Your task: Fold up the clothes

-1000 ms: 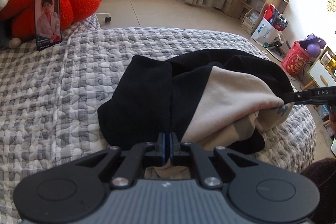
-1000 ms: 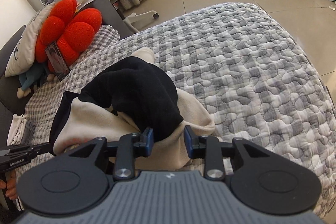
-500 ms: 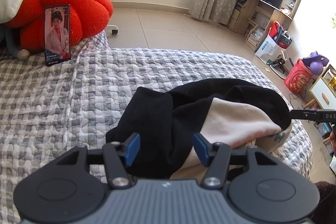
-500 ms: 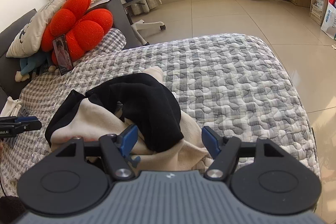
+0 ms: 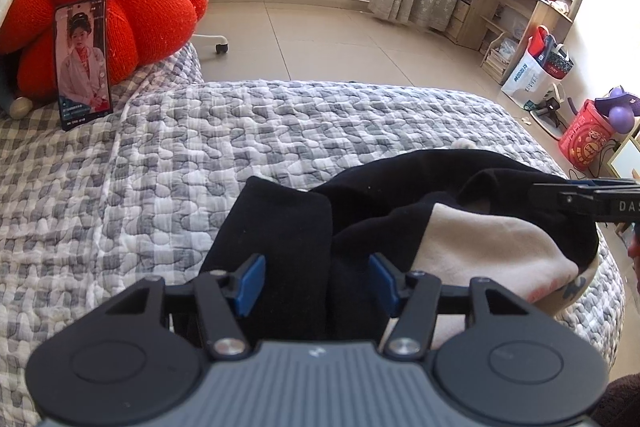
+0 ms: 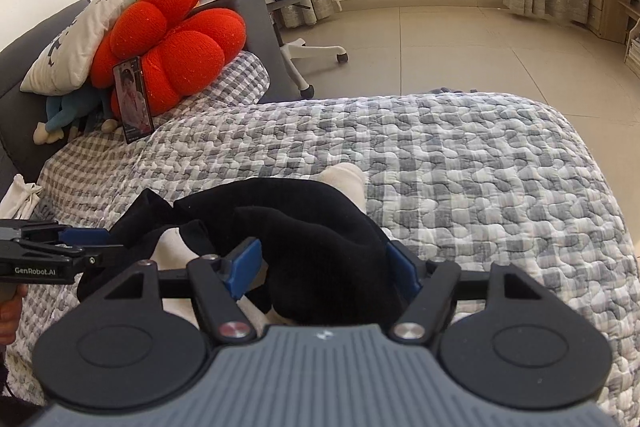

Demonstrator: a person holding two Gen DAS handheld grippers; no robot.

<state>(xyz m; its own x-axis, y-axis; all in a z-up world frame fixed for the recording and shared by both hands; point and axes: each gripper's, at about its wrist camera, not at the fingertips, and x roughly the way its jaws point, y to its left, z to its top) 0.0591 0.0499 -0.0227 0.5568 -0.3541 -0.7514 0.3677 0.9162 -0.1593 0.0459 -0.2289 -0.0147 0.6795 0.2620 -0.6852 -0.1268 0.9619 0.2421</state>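
Grippers hover over the black-and-cream garment point(image 5: 400, 227) on the quilted bed point(image 5: 240, 131): left gripper point(image 5: 316, 279) closing slightly, unclamped; right gripper point(image 6: 324, 269) spread wide; loose folds may slump apart.

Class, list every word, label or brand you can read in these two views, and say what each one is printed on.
"GenRobot.AI": on the side of the left tool, seen in the right wrist view.
"DAS": cut off at the picture edge, on the right tool, seen in the left wrist view.
Too small or blurred to read: white pillow, phone screen, shopping bag, red bucket.
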